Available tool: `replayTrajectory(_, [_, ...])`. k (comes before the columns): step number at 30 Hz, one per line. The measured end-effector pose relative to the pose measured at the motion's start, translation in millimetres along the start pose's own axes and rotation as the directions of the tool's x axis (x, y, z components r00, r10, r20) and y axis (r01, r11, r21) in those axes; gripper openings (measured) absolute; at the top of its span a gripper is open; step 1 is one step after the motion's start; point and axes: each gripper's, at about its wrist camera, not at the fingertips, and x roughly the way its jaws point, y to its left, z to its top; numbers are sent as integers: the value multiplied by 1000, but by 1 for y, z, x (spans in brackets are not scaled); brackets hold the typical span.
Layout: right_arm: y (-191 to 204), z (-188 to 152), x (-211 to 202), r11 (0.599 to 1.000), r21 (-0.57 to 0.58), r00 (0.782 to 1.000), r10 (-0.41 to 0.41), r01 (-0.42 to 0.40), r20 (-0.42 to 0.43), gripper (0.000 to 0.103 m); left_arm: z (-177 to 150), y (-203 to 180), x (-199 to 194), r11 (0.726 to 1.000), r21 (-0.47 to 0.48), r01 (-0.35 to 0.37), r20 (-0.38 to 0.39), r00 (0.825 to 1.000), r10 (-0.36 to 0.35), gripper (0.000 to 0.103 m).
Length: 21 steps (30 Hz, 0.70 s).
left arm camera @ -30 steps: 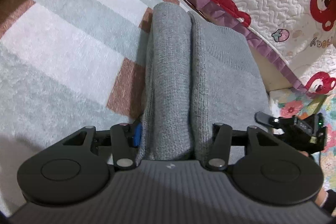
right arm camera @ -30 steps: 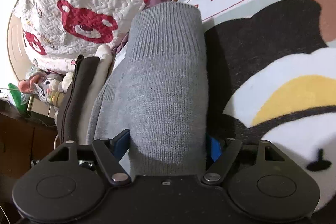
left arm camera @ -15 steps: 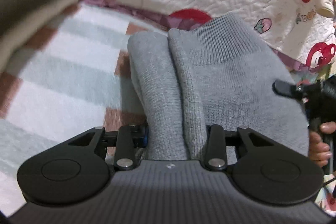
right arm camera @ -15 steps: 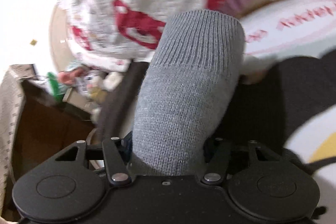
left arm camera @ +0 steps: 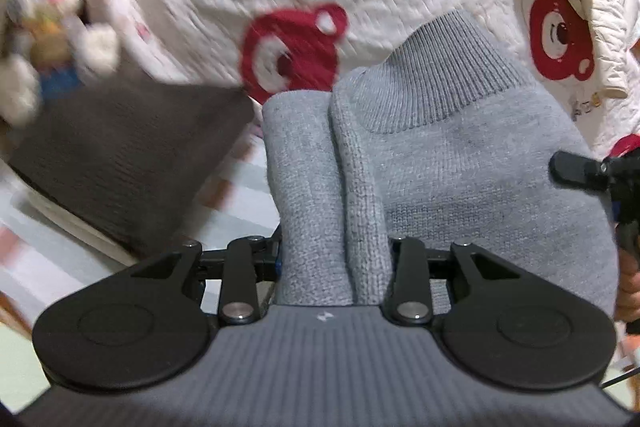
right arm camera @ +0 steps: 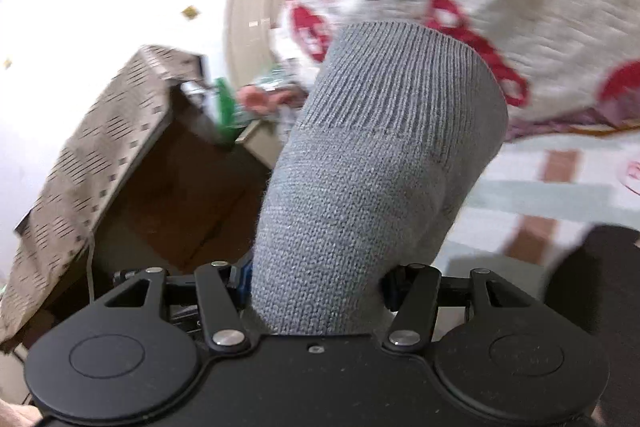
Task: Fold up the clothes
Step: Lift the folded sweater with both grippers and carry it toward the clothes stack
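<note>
Lifted off the bed, grey sweater (left arm camera: 440, 179); only the right view shows a cabinet (right arm camera: 132, 187).

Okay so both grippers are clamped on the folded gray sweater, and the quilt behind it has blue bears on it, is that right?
Not quite. The bears on the quilt are red, not blue, as the left wrist view shows. The rest holds: the left gripper and the right gripper are each clamped on the folded gray sweater.
</note>
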Motion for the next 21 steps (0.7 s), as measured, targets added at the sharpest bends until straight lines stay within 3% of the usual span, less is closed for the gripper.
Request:
replayTrajectory(3, [24,12,30,998,-14,998,57,-57,-17,62,27,15,-32,994,64,-92,27,996,91,32])
replayTrajectory(8, [56,37,98,990,-73,992,119,-122,-42,62,69,60,-50,965,154,-215,36,977,212,32])
replayTrajectory(13, [74,58,174,974,-113,981,192,-195,-41,62,125,109,-56,907,181,-380,64,925,375,31])
replayTrajectory(17, [63,81,223,960,-89,962,271,-267,31,62,170,135,-48,845,236,-480,179,876,447,21])
replayTrajectory(18, [56,86,232,957,-88,958,282,-277,48,62,179,142,-45,843,230,-487,199,871,449,19])
replayTrajectory(21, [36,87,246,964,-68,963,260,-256,70,62,196,172,-22,885,159,-438,177,894,411,18])
